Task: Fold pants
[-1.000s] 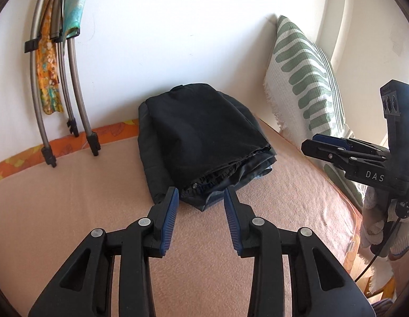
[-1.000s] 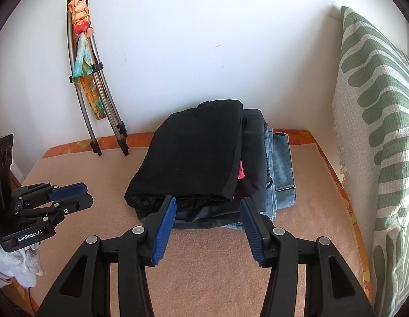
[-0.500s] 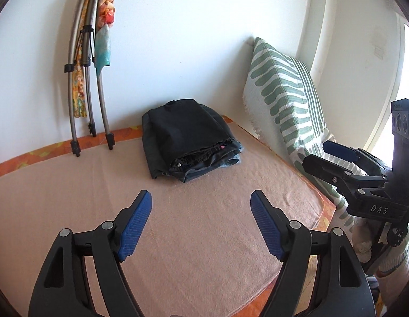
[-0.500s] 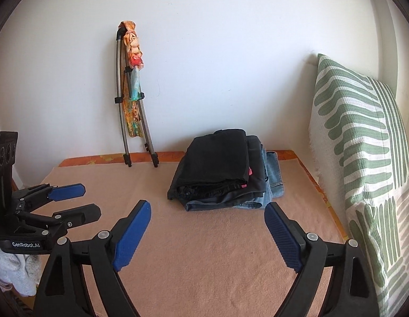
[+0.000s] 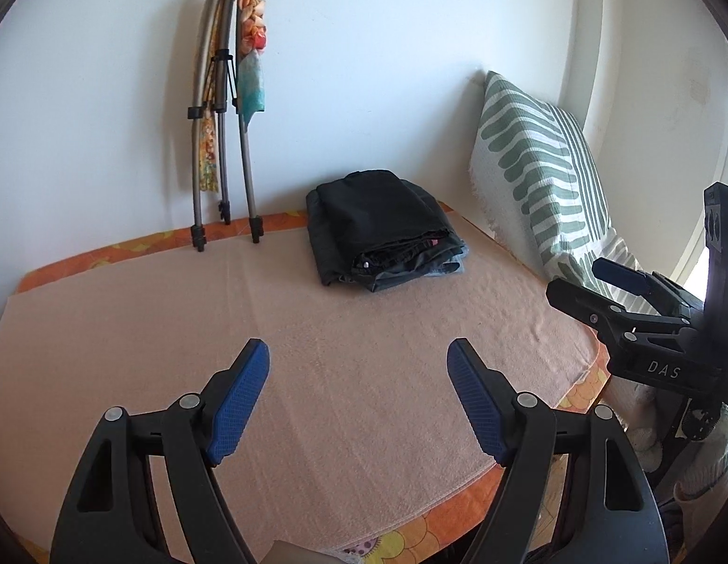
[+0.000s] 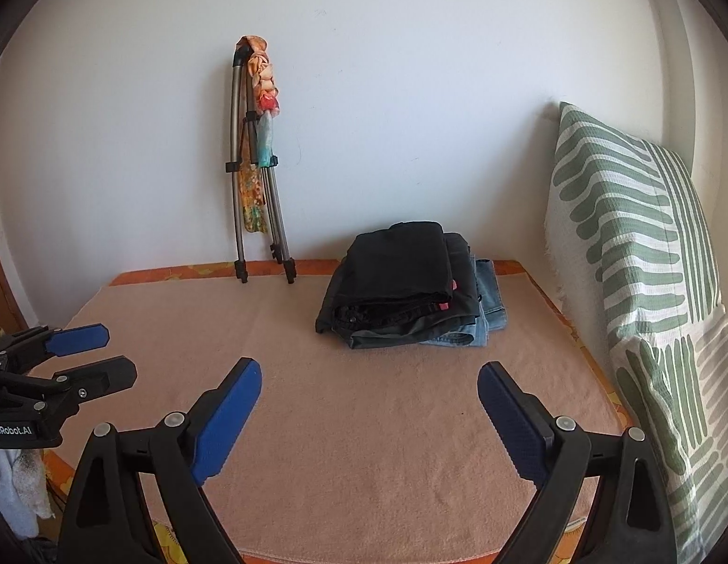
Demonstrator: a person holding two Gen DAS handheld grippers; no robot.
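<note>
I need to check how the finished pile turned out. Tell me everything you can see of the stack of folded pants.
The stack of folded pants lies flat at the far side of the peach cloth, close to the white wall. On top are black pants folded into a neat rectangle; beneath them sits another dark garment, and light blue jeans stick out at the bottom right. Small pink tags show at the right edge. The layers are slightly offset. Neither gripper touches it; only the cloth beneath does.

Stack of folded black pants (image 6: 396, 277) over folded blue jeans (image 6: 486, 315) on far peach towel-covered bed (image 6: 364, 446). Folded metal stand (image 5: 218, 150) far left against wall; green-striped white pillow (image 6: 636, 291) right.
</note>
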